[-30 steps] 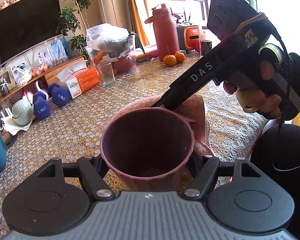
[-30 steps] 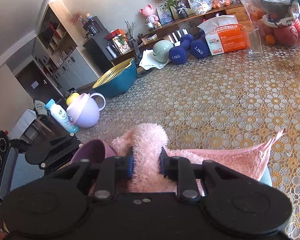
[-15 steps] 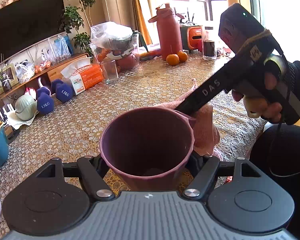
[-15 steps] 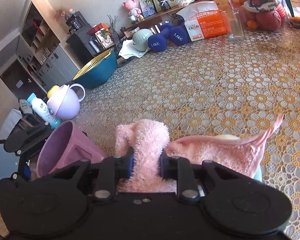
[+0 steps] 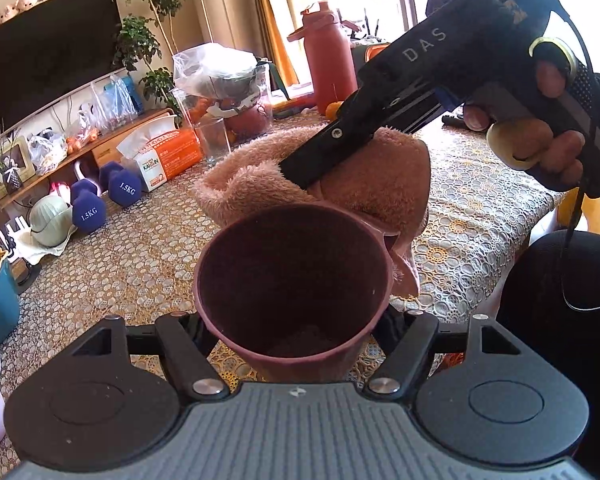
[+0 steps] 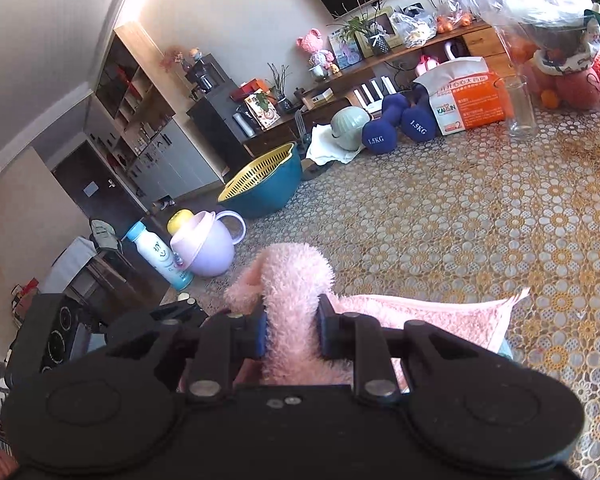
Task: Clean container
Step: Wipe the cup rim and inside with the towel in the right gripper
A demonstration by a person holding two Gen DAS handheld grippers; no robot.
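Note:
A dusky-pink cup (image 5: 296,276) is held upright over the table, its mouth facing the left wrist camera. My left gripper (image 5: 296,322) grips it by the sides near the base, and its jaws are closing tighter on it. A fluffy pink cloth (image 5: 380,184) hangs bunched just behind the cup's far rim. My right gripper (image 5: 300,174), held by a person's hand (image 5: 540,148), comes in from the upper right and is shut on that cloth. In the right wrist view the cloth (image 6: 292,272) is pinched between the fingers of the right gripper (image 6: 291,332); the cup is hidden there.
A lace-covered table (image 5: 472,200) carries a glass (image 5: 214,140), an orange tissue box (image 5: 164,156), blue dumbbells (image 5: 104,196), a bagged jug (image 5: 224,84) and a red bottle (image 5: 328,56). A teal basket (image 6: 264,184), lilac pitcher (image 6: 204,248) and white bottle (image 6: 156,252) sit at the left.
The right gripper has lifted with the cloth, which now bunches above and behind the cup's far rim. The cup has dropped out of the right wrist view. The left gripper kept still.

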